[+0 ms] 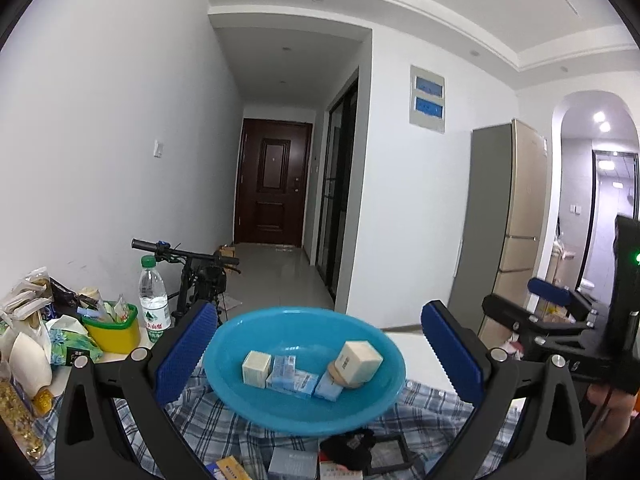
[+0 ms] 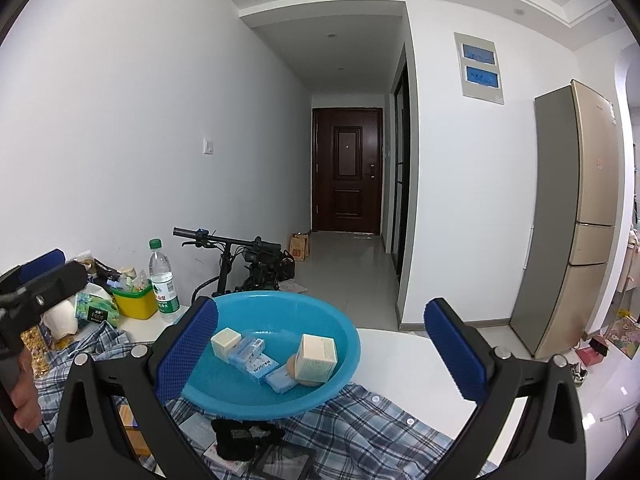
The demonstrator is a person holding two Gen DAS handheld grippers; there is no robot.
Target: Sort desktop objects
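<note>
Left wrist view: left gripper [image 1: 320, 354] level, fingers spread wide and empty, framing the blue bowl [image 1: 280, 412] on the plaid cloth [image 1: 424, 416]; in the bowl lie cream boxes [image 1: 360, 360] and blue packets [image 1: 292, 378], with a yellow tub [image 1: 116, 334] and water bottle [image 1: 154, 300] left of the bowl. Right wrist view: right gripper [image 2: 320, 352] likewise wide apart, holding nothing, above the bowl's near rim; white table [image 2: 404, 364] right of the bowl, bicycle [image 2: 240, 256] and dark door [image 2: 346, 168] behind it.

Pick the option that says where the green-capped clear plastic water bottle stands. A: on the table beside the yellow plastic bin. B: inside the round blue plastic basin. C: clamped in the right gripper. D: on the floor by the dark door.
A: the green-capped clear plastic water bottle stands upright on the table right beside the yellow plastic bin, outside the round blue plastic basin.
</note>
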